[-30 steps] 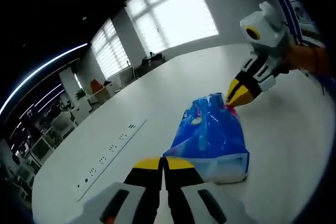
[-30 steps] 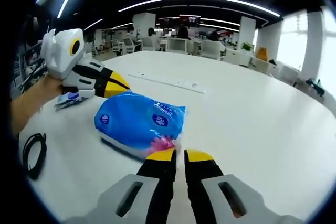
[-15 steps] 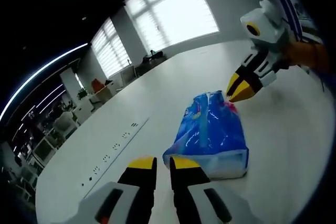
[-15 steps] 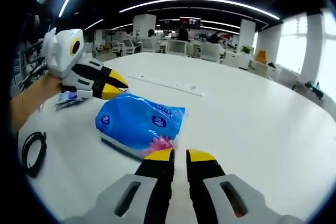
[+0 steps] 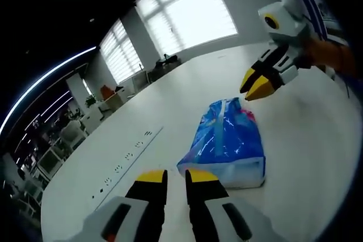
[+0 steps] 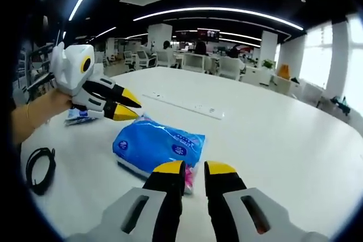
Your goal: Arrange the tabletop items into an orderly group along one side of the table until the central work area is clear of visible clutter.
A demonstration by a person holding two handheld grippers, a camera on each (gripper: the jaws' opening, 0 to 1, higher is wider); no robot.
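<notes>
I hold a hand-held gripper in each hand, and both hover over the white tabletop (image 6: 283,134) with nothing in them. My left hand-held gripper (image 5: 176,177) at the bottom of the left gripper view has its yellow tips a small gap apart. My right hand-held gripper (image 6: 195,168) at the bottom middle of the right gripper view is the same, narrow and empty. The soft blue plastic pack of tissues (image 6: 159,148) lies flat in the middle of that view, just past my right tips. A black cable loop (image 6: 37,168) lies at the lower left. I think I should open wider, come down low, pinch the pack's near edge gently, and slide it to the side.
</notes>
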